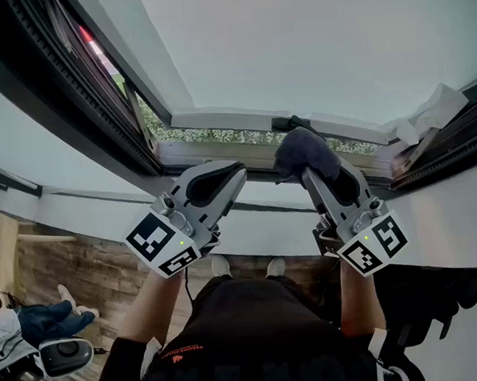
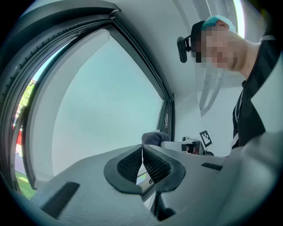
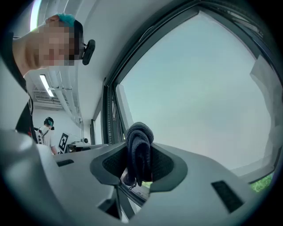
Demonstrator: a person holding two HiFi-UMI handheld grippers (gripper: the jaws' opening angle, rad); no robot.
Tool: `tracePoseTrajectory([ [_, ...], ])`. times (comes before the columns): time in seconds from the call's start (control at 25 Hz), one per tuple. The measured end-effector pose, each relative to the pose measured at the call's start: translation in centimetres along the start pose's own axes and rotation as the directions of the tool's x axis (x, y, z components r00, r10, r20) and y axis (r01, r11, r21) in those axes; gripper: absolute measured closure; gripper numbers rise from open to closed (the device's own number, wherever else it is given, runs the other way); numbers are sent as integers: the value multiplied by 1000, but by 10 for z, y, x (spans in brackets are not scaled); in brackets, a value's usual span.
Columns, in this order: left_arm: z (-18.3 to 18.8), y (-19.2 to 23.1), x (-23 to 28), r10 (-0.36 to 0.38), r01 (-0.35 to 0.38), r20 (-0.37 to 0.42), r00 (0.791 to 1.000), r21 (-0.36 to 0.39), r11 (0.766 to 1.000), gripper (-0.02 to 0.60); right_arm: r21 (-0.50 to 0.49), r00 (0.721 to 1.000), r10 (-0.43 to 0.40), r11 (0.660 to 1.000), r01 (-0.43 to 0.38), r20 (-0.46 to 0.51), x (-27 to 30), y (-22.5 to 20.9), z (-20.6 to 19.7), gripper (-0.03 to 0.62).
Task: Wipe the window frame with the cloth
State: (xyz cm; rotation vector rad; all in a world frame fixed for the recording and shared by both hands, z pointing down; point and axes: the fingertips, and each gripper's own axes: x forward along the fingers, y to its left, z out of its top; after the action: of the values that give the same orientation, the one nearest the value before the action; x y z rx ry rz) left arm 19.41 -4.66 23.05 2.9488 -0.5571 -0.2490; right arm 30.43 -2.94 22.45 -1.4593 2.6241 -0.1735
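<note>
Grey cloth (image 1: 305, 151): bunched into a thick fold and clamped between the jaws of the right gripper (image 3: 139, 155), its rounded end pushed out past the tips so that fabric rather than plastic would meet the window
Window frame (image 1: 212, 153): the pale lower rail runs left to right just beyond both grippers, with the tilted sash and its glass pane (image 1: 310, 44) rising above it and greenery (image 1: 211, 136) showing through the gap
Where the cloth sits: at the right half of the rail, right up at the gap under the sash; whether it presses on the rail or hangs just short of it cannot be told from these views
Right gripper: pointed at the frame with the cloth leading, a hold that looks chosen so a sideways sweep drags the fold along the rail
Left gripper (image 2: 142, 154): jaws together with nothing between them, held to the left of the cloth and near the rail but apart from both; it appears to be standing clear of the wiping path
Stage, as judged: the wipe looks just begun or about to begin, with most of the rail to the left yet to be covered
Watch for: the fold slipping from the grip, or catching in the gap beneath the sash
</note>
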Motion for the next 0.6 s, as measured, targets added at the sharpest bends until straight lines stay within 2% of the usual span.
tracePoseTrajectory([
  [0.6,3,9,-9,23,-23,3,1000,18,1000,560,12,999,38,999,-38,17,13,8,2,454],
])
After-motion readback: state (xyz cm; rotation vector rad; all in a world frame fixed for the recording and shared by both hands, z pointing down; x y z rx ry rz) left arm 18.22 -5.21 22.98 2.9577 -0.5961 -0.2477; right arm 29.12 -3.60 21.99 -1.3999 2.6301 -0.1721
